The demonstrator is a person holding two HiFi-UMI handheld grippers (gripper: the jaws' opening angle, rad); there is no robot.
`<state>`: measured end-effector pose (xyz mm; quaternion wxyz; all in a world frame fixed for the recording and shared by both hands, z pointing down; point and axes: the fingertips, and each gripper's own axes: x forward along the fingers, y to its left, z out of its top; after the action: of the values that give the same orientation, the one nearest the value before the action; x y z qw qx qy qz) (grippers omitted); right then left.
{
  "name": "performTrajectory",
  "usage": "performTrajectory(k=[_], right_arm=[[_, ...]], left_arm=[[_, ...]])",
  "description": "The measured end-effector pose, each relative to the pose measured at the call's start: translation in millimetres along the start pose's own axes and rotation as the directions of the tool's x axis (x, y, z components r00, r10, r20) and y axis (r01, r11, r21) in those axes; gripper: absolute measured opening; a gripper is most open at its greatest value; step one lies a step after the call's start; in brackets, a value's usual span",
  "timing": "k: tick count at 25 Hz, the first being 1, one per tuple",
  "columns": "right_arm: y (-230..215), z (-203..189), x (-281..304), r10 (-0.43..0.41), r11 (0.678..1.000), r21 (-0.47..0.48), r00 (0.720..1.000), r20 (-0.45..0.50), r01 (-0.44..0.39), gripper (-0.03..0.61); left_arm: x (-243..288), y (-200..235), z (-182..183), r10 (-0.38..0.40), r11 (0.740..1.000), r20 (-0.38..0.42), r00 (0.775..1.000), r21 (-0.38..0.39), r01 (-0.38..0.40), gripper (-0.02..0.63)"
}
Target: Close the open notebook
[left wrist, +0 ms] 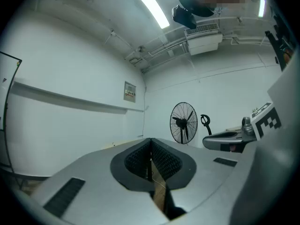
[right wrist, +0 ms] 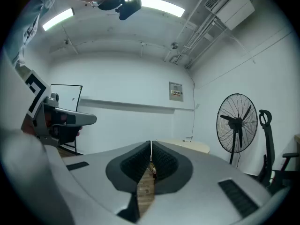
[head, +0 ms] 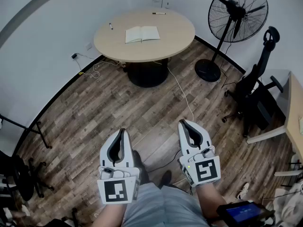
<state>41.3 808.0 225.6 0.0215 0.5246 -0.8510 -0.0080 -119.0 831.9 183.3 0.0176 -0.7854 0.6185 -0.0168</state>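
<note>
Beige round table (head: pixel 176 31) at top centre holds open notebook (head: pixel 142 34), pages up, well apart from left gripper (head: pixel 123 132) & right gripper (head: pixel 182 124) low in frame, both w/ fingers shut tight, nothing btwn them.

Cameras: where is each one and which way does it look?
Head view: on the head, looking down at table, notebook; shows left gripper, right gripper, legs.
Left gripper view: on it, level along shut jaws toward fan; right gripper beside.
Right gripper view: likewise, toward table, fan; left gripper beside.
Shared: all see the fan.
</note>
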Motion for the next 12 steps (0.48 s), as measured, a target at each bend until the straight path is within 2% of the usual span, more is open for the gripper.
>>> performTrajectory(k=[7, 12], right_arm=[[-1.3, -13.2, 11.7, -0.004, 1.000, 0.007, 1.000, -0.031, 0.004, 0.049], [6.4, -18.6, 52.9, 0.014, 0.997, 0.077, 1.000, -0.026, -0.012, 0.051]], left_arm=[[9.0, 6.9, -13.0, -0.008, 0.999, -0.023, 1.000, -0.048, 0.007, 0.019], [32.2, 41.9, -21.7, -0.002, 0.998, -0.045, 0.999, -0.058, 0.000, 0.018]])
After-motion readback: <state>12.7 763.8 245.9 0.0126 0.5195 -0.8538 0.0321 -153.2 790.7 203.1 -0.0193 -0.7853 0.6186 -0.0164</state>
